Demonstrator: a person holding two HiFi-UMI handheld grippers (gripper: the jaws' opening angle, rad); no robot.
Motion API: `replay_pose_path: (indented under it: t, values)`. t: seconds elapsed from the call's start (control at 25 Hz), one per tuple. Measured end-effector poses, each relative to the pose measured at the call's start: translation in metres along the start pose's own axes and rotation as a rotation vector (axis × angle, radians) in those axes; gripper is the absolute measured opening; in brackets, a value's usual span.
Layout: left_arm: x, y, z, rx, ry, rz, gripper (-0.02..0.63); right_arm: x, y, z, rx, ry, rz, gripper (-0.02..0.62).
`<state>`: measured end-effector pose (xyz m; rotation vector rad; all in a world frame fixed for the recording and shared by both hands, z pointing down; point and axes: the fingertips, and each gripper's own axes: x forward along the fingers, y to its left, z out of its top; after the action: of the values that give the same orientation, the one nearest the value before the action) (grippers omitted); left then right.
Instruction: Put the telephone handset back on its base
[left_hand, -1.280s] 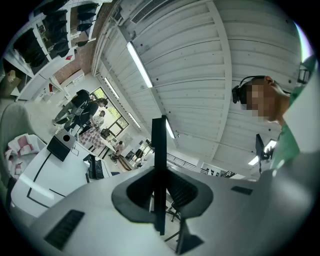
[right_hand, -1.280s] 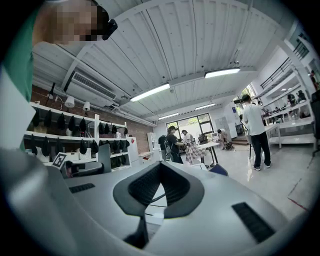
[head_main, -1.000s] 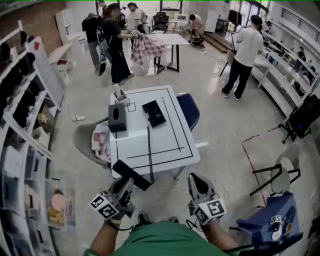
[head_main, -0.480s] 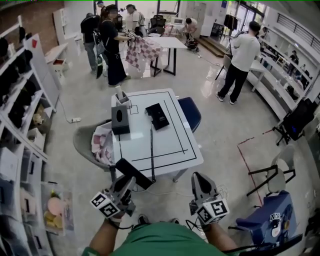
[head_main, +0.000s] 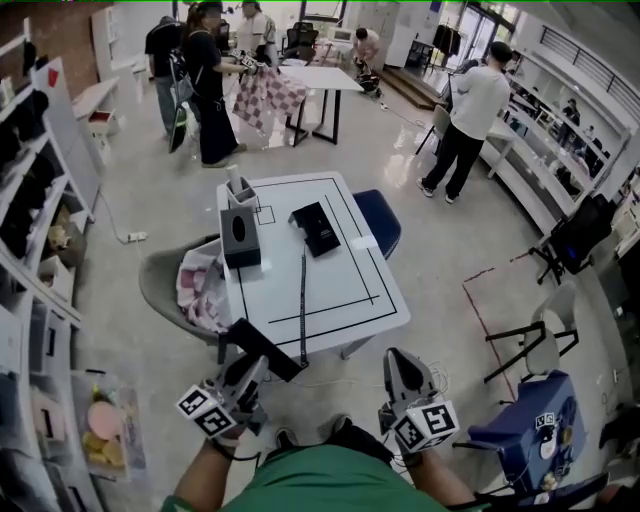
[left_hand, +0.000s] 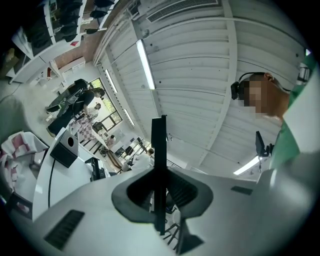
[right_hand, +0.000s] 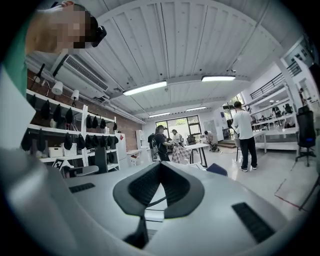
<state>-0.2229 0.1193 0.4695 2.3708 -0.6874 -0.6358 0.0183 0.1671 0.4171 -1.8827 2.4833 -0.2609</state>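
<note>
Clamping the black telephone handset (head_main: 265, 348), the left gripper (head_main: 248, 368) holds it near the white table's (head_main: 340, 290) front edge, well apart from its base (head_main: 314, 228). The right gripper (head_main: 400, 372) has its jaws together, empty.

White black-lined table (head_main: 350, 285) carrying a black telephone base (head_main: 314, 228) toward its far side, dark tissue box (head_main: 240, 238) and small holder (head_main: 240, 190) sitting along the left edge, black cord (head_main: 302, 300) trailing toward the near edge
</note>
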Motion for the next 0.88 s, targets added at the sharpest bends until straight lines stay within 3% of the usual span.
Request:
replay_pose_path:
  t: [0.48,0.88]
  values:
    - [0.019,0.028,0.015,-0.003,-0.009,0.016,0.081,0.044,-0.008,-0.001,0.0,0.015,0.023,0.023]
    - [0.072,0.042,0.016,0.025,-0.016,0.071,0.081,0.095,-0.063,0.009,0.04,-0.01,0.086,0.022]
